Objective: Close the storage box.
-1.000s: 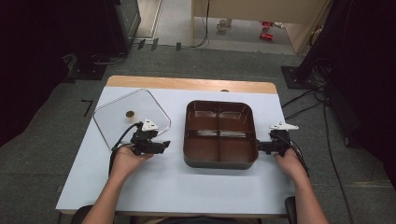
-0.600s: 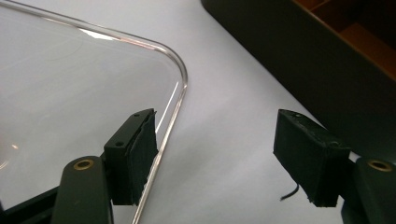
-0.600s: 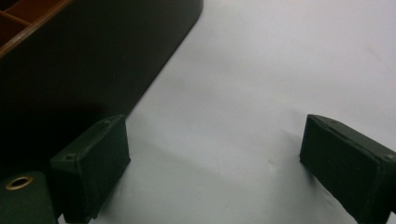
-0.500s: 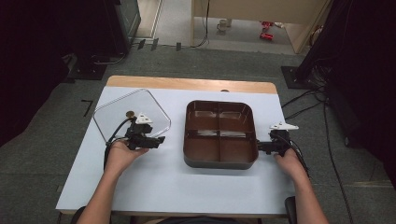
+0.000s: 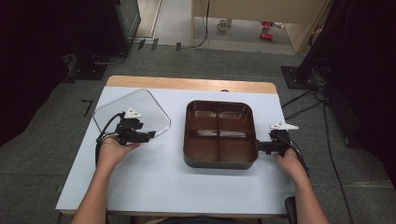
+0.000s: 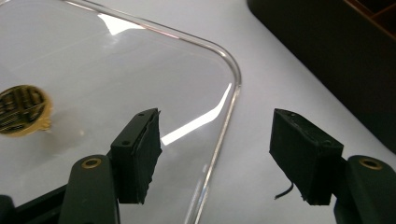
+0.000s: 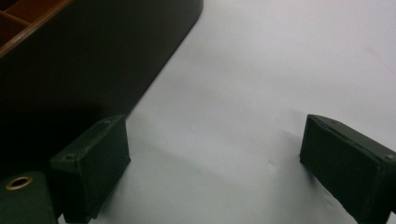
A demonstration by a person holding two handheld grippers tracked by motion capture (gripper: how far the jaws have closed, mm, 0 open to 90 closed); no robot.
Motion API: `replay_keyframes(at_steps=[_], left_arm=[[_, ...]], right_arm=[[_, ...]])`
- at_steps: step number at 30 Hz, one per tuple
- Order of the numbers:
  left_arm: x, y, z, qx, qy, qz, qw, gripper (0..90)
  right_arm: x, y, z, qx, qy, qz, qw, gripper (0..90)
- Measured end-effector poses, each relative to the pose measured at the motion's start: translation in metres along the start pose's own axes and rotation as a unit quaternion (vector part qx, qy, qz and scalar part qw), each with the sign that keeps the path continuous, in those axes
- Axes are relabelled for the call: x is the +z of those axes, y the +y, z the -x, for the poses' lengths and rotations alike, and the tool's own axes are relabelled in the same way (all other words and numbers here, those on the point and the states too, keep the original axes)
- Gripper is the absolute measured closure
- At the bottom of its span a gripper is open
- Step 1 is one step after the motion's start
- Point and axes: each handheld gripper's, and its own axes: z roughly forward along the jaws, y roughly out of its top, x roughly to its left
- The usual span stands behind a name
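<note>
Left claw [image 6: 215, 154] gapes astride the clear rounded plastic lid's [image 5: 140, 109] edge; right claw [image 7: 217, 172] gapes beside the brown four-compartment tray [image 5: 219, 161].

Left gripper [image 5: 148, 135] over clear lid [image 5: 132, 112], jaws seemingly apart.

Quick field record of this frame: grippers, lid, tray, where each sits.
left gripper: open, jaws straddling the lid's edge near a rounded corner, not closed on it
right gripper: open, on the table beside the tray's right wall, holding nothing
clear lid: transparent, flat on the table left of the tray, gold round sticker on it
brown tray: four compartments, uncovered, nothing visible inside
table: white top, wooden strip at far edge
</note>
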Motion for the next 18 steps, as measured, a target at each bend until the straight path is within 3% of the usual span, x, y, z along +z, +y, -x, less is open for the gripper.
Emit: replay_keyframes(at_steps=[6,18], left_arm=[[-0.005,-0.004,-0.017,-0.013,0.024,0.0,0.9996,34.4],[-0.008,-0.004,-0.047,-0.038,0.048,0.008,0.9981,35.8]], right_arm=[[0.0,0.0,0.0,0.0,0.0,0.0,1.0,7.7],[0.0,0.0,0.0,0.0,0.0,0.0,1.0,7.7]])
